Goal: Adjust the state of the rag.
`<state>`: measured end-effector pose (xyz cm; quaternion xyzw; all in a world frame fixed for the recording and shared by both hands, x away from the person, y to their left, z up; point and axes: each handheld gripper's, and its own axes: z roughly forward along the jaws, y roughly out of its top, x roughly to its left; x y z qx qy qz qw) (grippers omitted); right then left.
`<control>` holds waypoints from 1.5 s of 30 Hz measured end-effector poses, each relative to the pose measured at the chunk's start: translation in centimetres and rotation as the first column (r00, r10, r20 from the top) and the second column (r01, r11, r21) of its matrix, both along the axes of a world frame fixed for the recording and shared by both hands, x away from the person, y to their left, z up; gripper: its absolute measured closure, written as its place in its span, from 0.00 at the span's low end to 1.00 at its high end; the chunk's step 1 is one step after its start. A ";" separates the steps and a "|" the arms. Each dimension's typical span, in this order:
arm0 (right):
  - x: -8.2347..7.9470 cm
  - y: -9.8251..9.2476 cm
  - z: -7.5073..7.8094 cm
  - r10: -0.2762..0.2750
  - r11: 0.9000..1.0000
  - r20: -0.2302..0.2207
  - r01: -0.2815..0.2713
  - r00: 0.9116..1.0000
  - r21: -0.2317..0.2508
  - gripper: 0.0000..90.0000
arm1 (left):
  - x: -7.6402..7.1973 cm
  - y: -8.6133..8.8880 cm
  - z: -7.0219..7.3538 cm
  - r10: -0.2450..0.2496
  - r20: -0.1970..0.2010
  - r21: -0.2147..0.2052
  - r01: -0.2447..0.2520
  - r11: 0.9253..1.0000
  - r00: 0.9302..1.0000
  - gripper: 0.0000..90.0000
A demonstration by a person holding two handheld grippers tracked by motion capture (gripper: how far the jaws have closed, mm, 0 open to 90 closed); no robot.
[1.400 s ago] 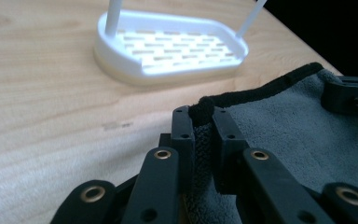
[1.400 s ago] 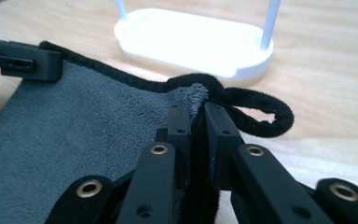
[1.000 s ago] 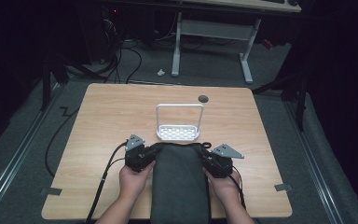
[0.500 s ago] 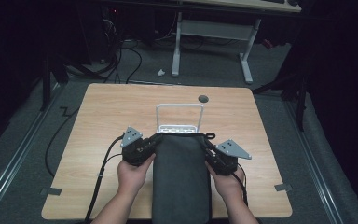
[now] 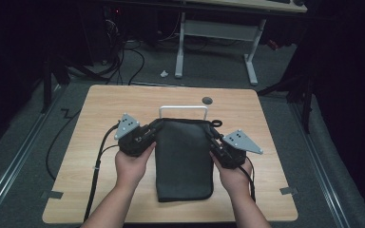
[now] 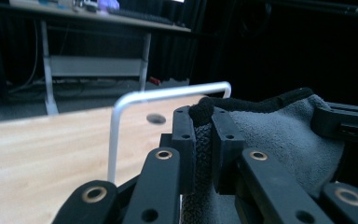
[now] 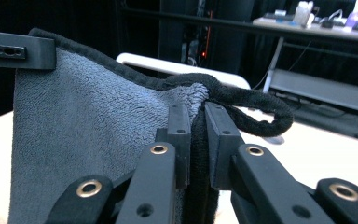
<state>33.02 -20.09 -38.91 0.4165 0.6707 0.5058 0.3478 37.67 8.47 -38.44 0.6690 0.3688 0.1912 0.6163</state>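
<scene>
Left claw (image 5: 151, 130): clenched on towel's left top corner. Dark grey towel (image 5: 183, 159): held spread mid-tabletop, lower end near front edge. Right claw (image 5: 214, 137): clenched on right corner. White wire rack (image 5: 183, 109): close behind towel. Tabletop (image 5: 95, 142): bare at both sides.

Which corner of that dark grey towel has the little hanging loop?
The top corner pinched by the right gripper: the dark grey towel has a black loop there.

Both forearms enter from the bottom edge. The left gripper (image 5: 154, 127) and right gripper (image 5: 212, 132) are raised level with each other, jaws clamped on the towel's (image 5: 183, 156) top corners.
</scene>
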 end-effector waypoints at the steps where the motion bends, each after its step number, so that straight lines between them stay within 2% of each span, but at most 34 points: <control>1: 0.1 0.0 0.4 0.001 1.000 0.012 -0.001 1.000 0.002 0.92 | 0.1 0.1 0.5 0.000 0.009 0.002 0.000 1.000 1.000 0.91; 10: 0.6 0.2 4.5 -0.004 1.000 0.092 0.002 0.996 0.017 0.92 | 0.5 0.1 4.8 0.008 0.096 -0.018 -0.006 1.000 0.995 0.91; 15: 1.0 0.1 6.3 -0.009 1.000 0.128 0.005 0.992 0.027 0.92 | 0.7 0.1 6.7 0.006 0.138 -0.010 -0.004 1.000 0.990 0.91; 19: 1.2 0.0 6.9 -0.013 0.999 0.135 0.009 0.991 0.032 0.92 | 0.9 0.0 7.1 0.006 0.142 -0.013 -0.004 1.000 0.990 0.92; 28: 1.3 -0.2 7.3 -0.016 0.999 0.144 0.011 0.989 0.031 0.92 | 1.2 -0.2 7.2 0.002 0.136 -0.018 0.000 1.000 0.991 0.92; 34: 1.7 -0.5 7.9 -0.020 0.999 0.142 0.014 0.990 0.045 0.92 | 1.7 -0.5 8.5 -0.005 0.146 -0.010 0.006 1.000 0.989 0.92; 37: 2.0 -0.6 8.3 -0.023 0.999 0.144 0.017 0.989 0.049 0.92 | 2.0 -0.7 9.3 -0.008 0.166 0.011 0.006 1.000 0.986 0.92; 42: 3.3 -0.9 8.8 -0.026 0.998 0.143 0.018 0.989 0.053 0.92 | 3.7 -1.0 9.8 -0.003 0.160 0.015 0.001 1.000 0.987 0.92; 45: 4.4 -1.0 9.2 -0.033 0.998 0.136 0.026 0.990 0.053 0.92 | 5.2 -1.3 9.8 0.003 0.152 0.044 -0.010 0.999 0.988 0.92</control>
